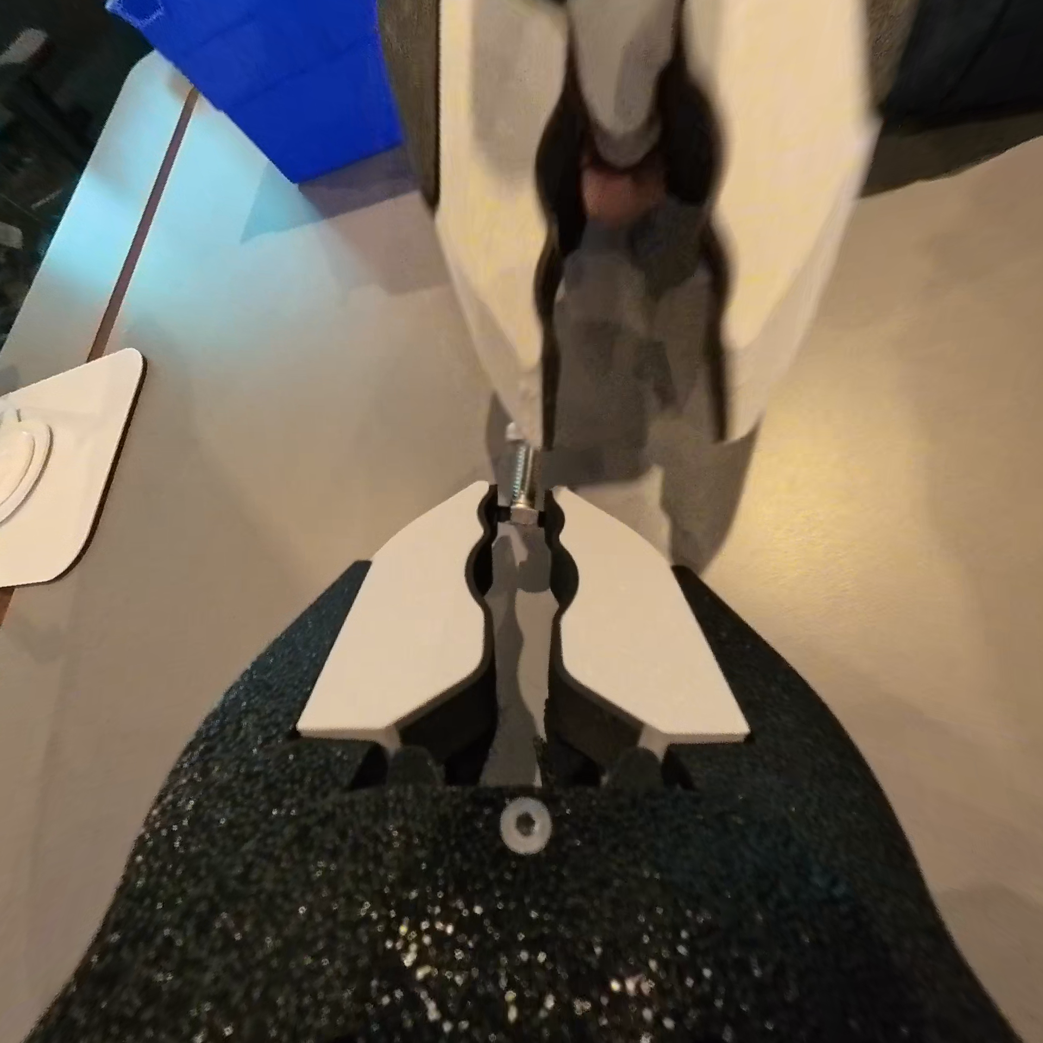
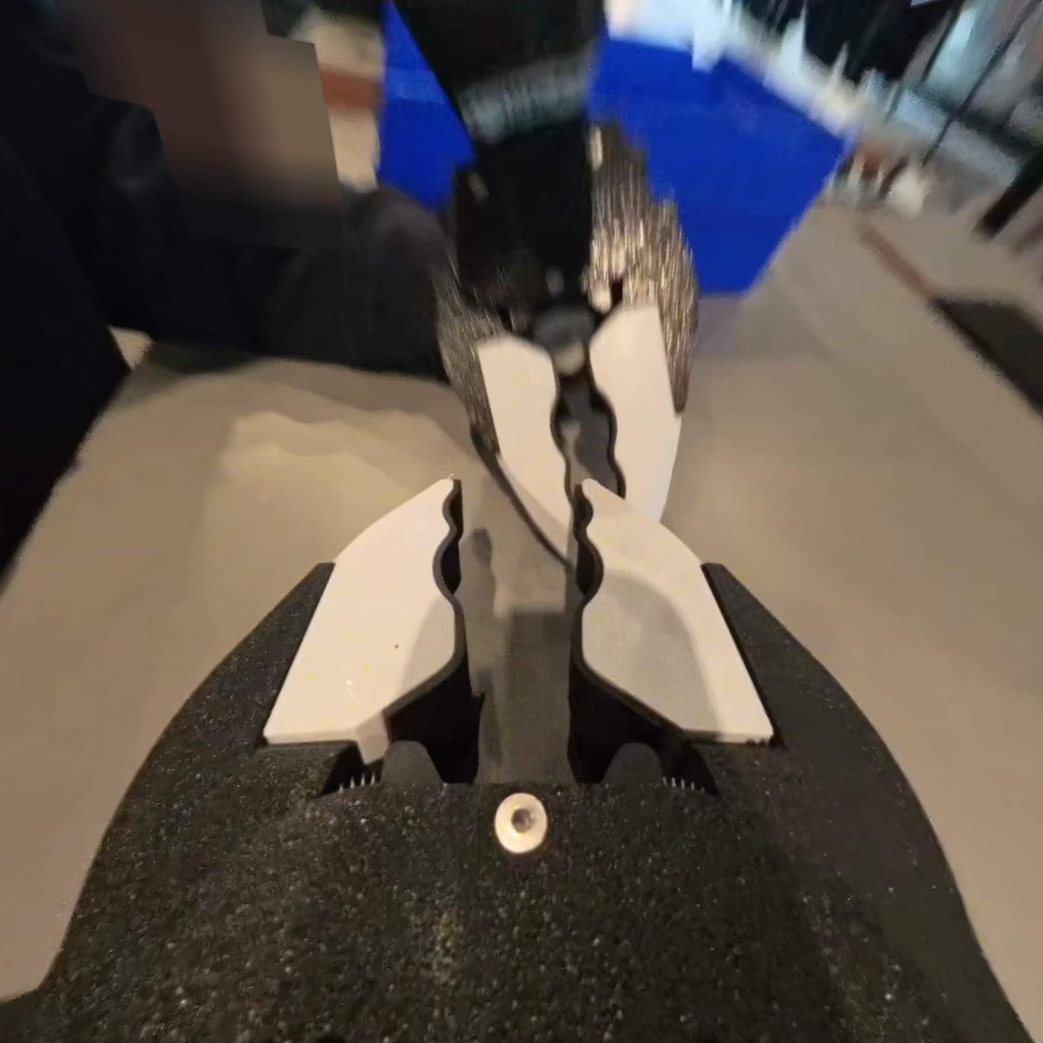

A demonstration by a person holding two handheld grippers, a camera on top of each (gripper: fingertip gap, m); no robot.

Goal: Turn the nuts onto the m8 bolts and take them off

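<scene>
In the left wrist view my left gripper [image 1: 520, 504] is shut on the hex head of a silver M8 bolt [image 1: 518, 473]. Its threaded shaft points forward, above the pale table [image 1: 293, 406]. A small silver piece, perhaps a nut [image 1: 511, 433], sits at the far end of the thread, against one fingertip of my right gripper [image 1: 632, 417]. The right gripper reaches in from the top with its jaws apart. In the right wrist view my right gripper [image 2: 519, 488] is open and empty. The left gripper's white fingers [image 2: 525, 429] face it, blurred. The bolt is hidden there.
A blue bin [image 1: 271, 84] stands at the back of the table and also shows in the right wrist view [image 2: 711, 169]. A white square board with a clear round part [image 1: 62, 468] lies at the left edge. A person in dark clothing [image 2: 84, 254] is at the left.
</scene>
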